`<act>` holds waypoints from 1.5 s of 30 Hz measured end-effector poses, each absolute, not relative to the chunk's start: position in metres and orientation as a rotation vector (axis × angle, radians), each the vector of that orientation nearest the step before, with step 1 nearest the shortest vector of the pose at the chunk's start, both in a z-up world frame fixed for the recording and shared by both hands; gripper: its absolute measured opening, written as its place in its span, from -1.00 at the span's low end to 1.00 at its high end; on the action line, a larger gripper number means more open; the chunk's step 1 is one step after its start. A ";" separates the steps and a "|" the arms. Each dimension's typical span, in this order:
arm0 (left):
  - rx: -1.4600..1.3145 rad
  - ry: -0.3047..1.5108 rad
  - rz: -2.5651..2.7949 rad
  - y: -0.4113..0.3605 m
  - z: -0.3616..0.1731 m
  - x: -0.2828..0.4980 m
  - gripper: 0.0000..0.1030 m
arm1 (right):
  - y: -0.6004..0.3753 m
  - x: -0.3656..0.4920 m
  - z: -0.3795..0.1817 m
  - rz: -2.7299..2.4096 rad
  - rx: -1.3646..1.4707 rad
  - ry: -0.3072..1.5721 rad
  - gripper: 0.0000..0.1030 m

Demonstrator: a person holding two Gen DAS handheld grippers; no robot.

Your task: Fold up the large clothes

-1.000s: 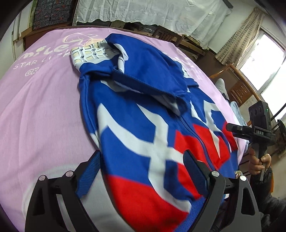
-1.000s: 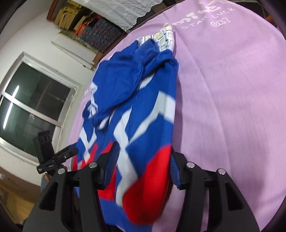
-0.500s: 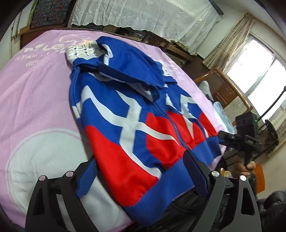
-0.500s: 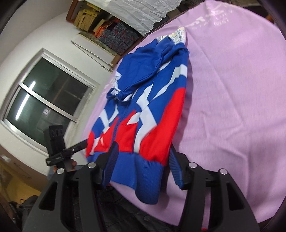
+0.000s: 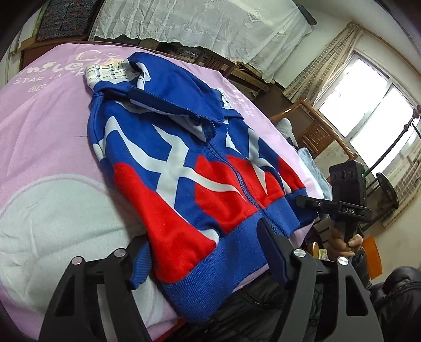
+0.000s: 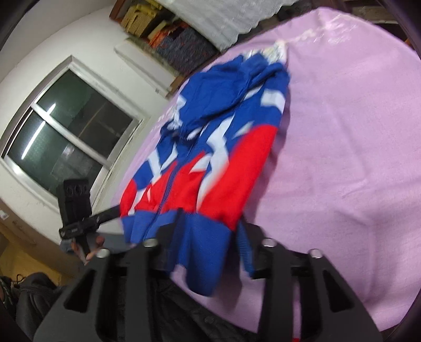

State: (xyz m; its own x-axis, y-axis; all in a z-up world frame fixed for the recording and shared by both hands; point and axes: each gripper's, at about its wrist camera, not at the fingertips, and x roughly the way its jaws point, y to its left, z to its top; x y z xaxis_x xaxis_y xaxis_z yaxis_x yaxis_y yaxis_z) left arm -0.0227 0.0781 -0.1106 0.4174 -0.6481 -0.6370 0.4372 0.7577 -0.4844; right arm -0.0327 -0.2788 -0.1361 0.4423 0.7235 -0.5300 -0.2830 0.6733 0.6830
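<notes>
A blue, red and white zip hoodie (image 5: 184, 168) lies flat on a pink blanket (image 5: 47, 147), with its hood at the far end and its blue ribbed hem (image 5: 208, 273) hanging over the near edge. My left gripper (image 5: 202, 234) straddles the hem's left part, and its jaws are closing with the fabric between them, not pinched. My right gripper (image 6: 210, 218) straddles the hem (image 6: 200, 252) at the other side, jaws also closing around the cloth; that view is blurred. Each view shows the other gripper beside the hem corner: the right gripper (image 5: 342, 205) and the left gripper (image 6: 76, 210).
The blanket's near edge drops onto a person's dark jacket (image 5: 263, 310). Wooden chairs (image 5: 315, 131) and a bright window (image 5: 368, 97) stand to the right. A lace curtain (image 5: 205, 23) hangs behind the bed, and a shelf of boxes (image 6: 168, 31) sits by a dark window (image 6: 68, 131).
Both grippers have drawn back from over the hoodie's body to its hem at the near edge. Both pairs of jaws now stand narrower than before.
</notes>
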 end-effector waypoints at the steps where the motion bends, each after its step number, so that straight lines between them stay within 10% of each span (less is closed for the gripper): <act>1: -0.258 0.914 -0.700 0.078 -0.111 -0.023 0.40 | -0.276 -0.034 -0.136 0.677 0.542 0.910 -0.35; 7: -0.267 0.909 -0.704 0.081 -0.113 -0.027 0.37 | -0.281 -0.031 -0.140 0.692 0.573 0.914 -0.48; 10: -0.258 0.916 -0.663 0.086 -0.115 -0.022 -0.27 | -0.280 -0.031 -0.140 0.679 0.582 0.910 -0.48; 16: -0.303 0.903 -0.654 0.099 -0.110 -0.014 -0.74 | -0.286 -0.035 -0.130 0.652 0.600 0.862 -0.51; 45: -0.284 0.780 -0.586 0.098 -0.020 0.136 -0.74 | -0.294 0.112 -0.026 0.680 0.654 0.695 -0.59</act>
State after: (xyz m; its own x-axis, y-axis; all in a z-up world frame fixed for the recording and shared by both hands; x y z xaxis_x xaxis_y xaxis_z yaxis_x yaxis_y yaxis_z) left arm 0.1363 0.0982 -0.0195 0.5632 -0.5919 -0.5766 0.3890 0.8055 -0.4469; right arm 0.1125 -0.2936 -0.0258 0.5793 0.7369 -0.3484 -0.3321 0.6037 0.7247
